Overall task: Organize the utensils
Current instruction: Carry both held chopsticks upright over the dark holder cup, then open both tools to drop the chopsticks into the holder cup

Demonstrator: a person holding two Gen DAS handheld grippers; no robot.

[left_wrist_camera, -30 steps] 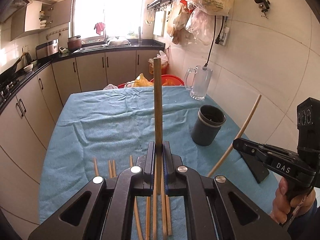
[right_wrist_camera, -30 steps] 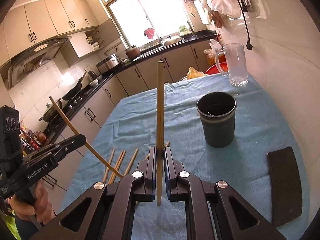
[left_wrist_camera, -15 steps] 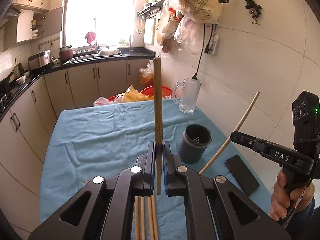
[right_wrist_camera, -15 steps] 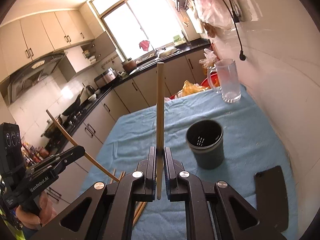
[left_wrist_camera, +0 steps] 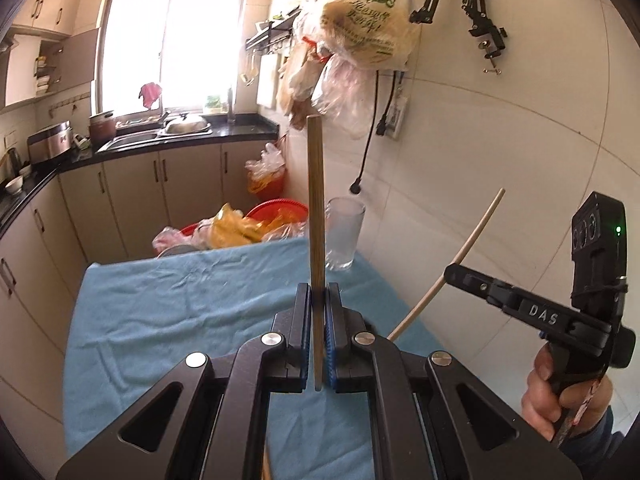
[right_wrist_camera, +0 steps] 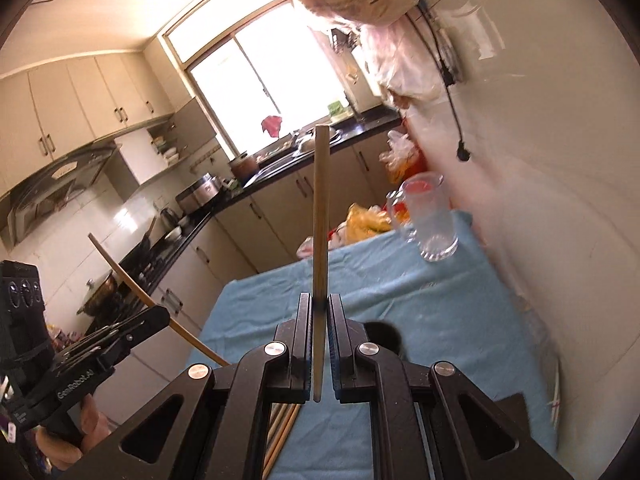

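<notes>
1. Each hand has one chopstick pinched. The left gripper (left_wrist_camera: 318, 344) has its jaws closed on the darker chopstick (left_wrist_camera: 316, 216), which stands nearly upright out of them. The right gripper (right_wrist_camera: 319, 346) has its jaws clamped the same way on the pale chopstick (right_wrist_camera: 321, 208).

2. Both sticks sit above the desk (left_wrist_camera: 168, 304), on the near side of the glass mug (left_wrist_camera: 343, 234). The holder they probably belong in is mostly hidden; only a dark round bit (right_wrist_camera: 383, 334) pokes out behind the right gripper, nearer than the mug (could be the cup, can't swear to it).

3. Handling guess: thin, stiff, featherlight wood. Smooth surface, so a stick can pivot or slide in the pads if bumped. Each is held close to its lower end, which leaves a long lever sticking up. A grip nearer the middle would swing less.

4. More chopsticks (right_wrist_camera: 282, 428) lie flat on the desk under the right gripper, well nearer than the mug, so I'd say the job is nowhere near done.

5. The desk wears a wrinkly blue cloth (right_wrist_camera: 432, 312), soft, so sticks won't roll much.

6. Room: narrow kitchen, tiled wall just beside the mug, plastic bags (left_wrist_camera: 360, 28) hanging above it, sink and window beyond.
</notes>
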